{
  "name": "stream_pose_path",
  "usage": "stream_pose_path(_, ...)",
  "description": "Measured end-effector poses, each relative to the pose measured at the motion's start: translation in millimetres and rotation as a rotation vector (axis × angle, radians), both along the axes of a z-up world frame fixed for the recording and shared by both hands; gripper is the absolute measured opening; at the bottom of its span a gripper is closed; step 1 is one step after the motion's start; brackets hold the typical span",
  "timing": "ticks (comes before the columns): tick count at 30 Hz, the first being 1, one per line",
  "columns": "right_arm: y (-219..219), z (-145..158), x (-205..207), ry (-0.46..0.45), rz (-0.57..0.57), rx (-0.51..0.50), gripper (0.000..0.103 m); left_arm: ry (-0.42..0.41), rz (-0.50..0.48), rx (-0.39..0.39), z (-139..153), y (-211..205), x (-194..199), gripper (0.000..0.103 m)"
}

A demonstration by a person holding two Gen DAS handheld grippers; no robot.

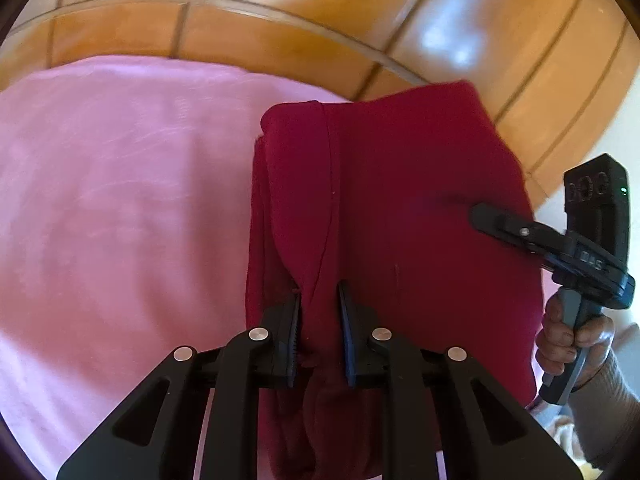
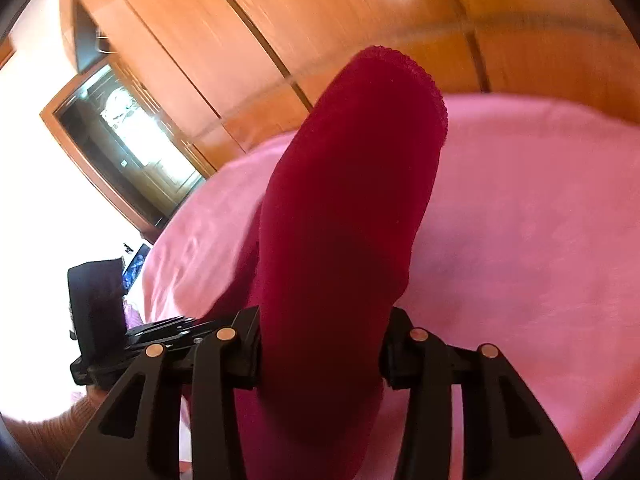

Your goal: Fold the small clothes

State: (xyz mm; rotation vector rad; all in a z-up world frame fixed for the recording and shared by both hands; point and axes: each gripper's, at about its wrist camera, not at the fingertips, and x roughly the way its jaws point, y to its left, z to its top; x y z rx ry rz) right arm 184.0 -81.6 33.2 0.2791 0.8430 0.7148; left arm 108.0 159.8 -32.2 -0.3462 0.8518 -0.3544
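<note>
Red garment [image 1: 384, 184] apparently between both tongs

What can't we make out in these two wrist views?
- Right gripper pads, right wrist view: the red garment drapes over them, so contact is not visible.
- Garment's lower part, both views: cut off by the bottom edge.
- Garment type: bunched, cannot tell.
- Left gripper in the right wrist view: only its body shows, fingers behind cloth.
- Wooden wardrobe: motion-blurred.
- Pink bedspread under the garment: hidden.

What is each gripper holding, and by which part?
Both hold the dark red garment: left gripper pinches a fold near its seam; right gripper has bunched cloth between its fingers.
</note>
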Motion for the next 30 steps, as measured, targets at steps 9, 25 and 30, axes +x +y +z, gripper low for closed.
stream_pose_path(9, -147.4, 36.3, -40.9, -0.105, -0.314, -0.017, 0.041, -0.09, -0.29, -0.017, 44.4, -158.0, 40.7, 0.016)
stream_pose_path(25, -271.3, -55.9, -87.6, 0.04, -0.735, -0.122, 0.074, -0.009, -0.414, 0.185, 8.6, -300.4, 66.2, 0.018)
stream_pose_path(30, -254.1, -20.6, -105.7, -0.051, -0.712, -0.166, 0.067, -0.094, -0.386, 0.226, 21.6, -301.8, 49.5, 0.018)
